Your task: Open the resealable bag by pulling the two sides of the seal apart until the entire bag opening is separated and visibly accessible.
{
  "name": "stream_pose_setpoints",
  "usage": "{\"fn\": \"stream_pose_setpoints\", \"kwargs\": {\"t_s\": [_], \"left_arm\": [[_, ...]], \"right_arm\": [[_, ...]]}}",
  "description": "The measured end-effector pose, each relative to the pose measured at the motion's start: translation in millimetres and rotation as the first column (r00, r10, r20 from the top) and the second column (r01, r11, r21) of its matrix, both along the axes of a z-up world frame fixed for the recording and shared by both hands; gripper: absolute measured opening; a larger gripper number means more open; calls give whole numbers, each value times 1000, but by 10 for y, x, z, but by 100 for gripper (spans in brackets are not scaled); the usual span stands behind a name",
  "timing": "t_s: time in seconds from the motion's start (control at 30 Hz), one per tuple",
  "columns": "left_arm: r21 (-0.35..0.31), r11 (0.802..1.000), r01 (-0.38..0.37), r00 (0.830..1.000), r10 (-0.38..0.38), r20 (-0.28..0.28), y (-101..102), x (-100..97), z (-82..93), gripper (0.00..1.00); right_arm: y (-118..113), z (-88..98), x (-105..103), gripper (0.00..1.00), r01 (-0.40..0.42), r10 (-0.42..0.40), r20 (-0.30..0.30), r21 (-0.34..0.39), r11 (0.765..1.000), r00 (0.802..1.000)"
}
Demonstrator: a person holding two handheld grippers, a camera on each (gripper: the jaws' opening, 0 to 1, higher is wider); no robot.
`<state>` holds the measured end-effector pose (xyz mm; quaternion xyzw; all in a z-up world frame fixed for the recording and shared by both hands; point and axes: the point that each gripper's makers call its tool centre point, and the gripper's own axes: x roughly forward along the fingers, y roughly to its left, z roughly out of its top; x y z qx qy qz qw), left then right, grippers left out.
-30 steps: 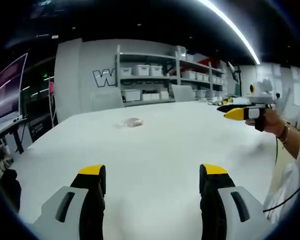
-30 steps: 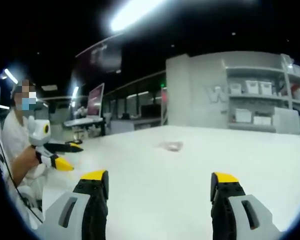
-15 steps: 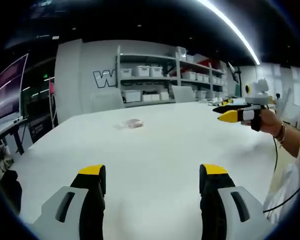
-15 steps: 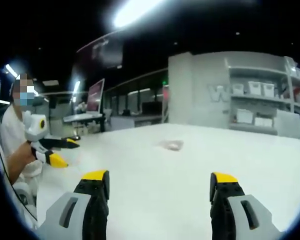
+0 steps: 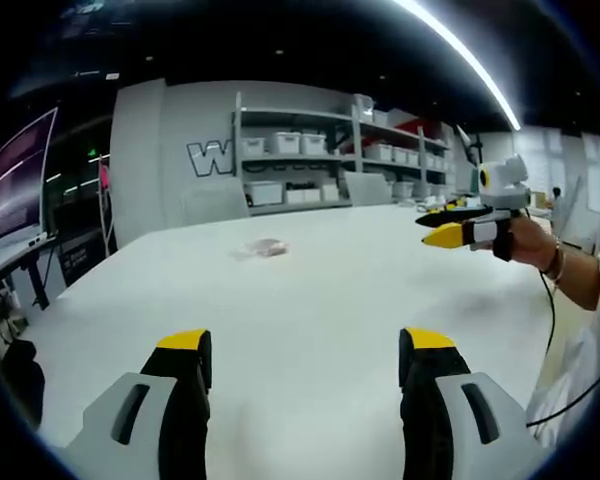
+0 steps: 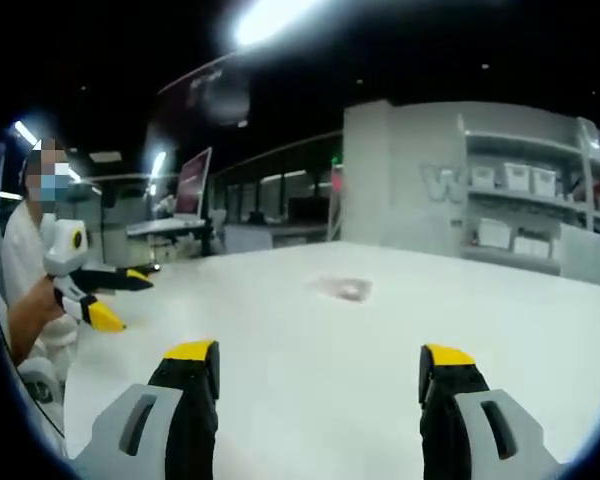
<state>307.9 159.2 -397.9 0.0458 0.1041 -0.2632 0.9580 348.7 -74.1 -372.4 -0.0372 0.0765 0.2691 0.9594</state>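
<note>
Nearest in the left gripper view, my left gripper [image 5: 305, 370], grey-bodied with black, yellow-tipped jaws, stands with its jaws wide apart above the broad white tabletop [image 5: 310, 300], holding nothing. In the right gripper view my right gripper [image 6: 320, 385], of the same build, is likewise spread wide and empty over the same tabletop [image 6: 380, 340].

Farther out, each gripper appears in the other's view. My right gripper [image 5: 438, 228] enters the left gripper view from the right, carried in my right hand [image 5: 525, 243], its yellow tips parted. My left gripper [image 6: 120, 298] enters the right gripper view from the left, held in my left hand [image 6: 42, 305], its jaws also parted.

Beyond both, the small clear resealable plastic bag [image 5: 262, 246] lies flat on the tabletop, well apart from all jaws; it appears near centre in the right gripper view [image 6: 342, 289]. Whether its seal is closed is too small to tell.

Farthest back stand grey metal shelves with white storage bins [image 5: 310, 160] against a grey wall.
</note>
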Motion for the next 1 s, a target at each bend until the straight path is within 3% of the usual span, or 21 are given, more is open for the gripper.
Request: {"fn": "stream_pose_setpoints", "kwargs": {"t_s": [1.0], "left_arm": [[4,1000,7,1000,-7,2,-35,9,15,76]], "right_arm": [[118,-85,325,80,-20,19,-27,-30,999,999]]}}
